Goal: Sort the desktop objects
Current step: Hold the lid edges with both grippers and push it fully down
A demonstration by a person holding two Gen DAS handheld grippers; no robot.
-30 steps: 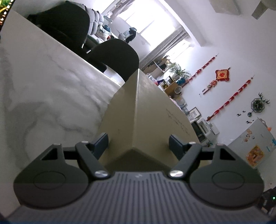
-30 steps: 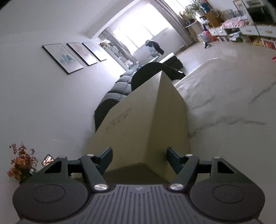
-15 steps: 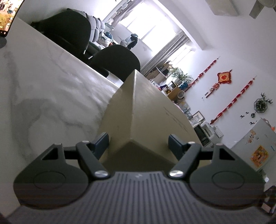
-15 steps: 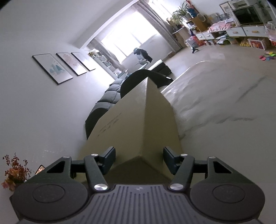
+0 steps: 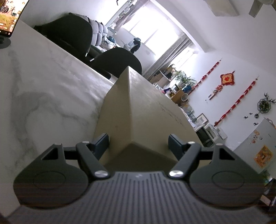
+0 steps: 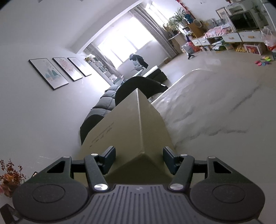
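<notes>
Nearest in the left wrist view, the left claw straddles a corner of the cardboard box, its dark fingers lying against the two faces that meet at that corner, so it is clamped on the box. In the right wrist view the right claw sits the same way on another corner of the cardboard box; its jaws have just been closing with the corner between them, and the fingers now press the box faces on either side. The box is tan, with a line of dark print along one face, and it lies tilted against the marble tabletop, one long edge running away from each camera. Beyond the box, black chairs stand at the far edge of the tabletop, and a screen on a round foot shows at the top left corner of the left view. Farther off lies a grey sofa, three framed pictures on the wall, a bright window with curtains, red hanging decorations and a potted plant.
</notes>
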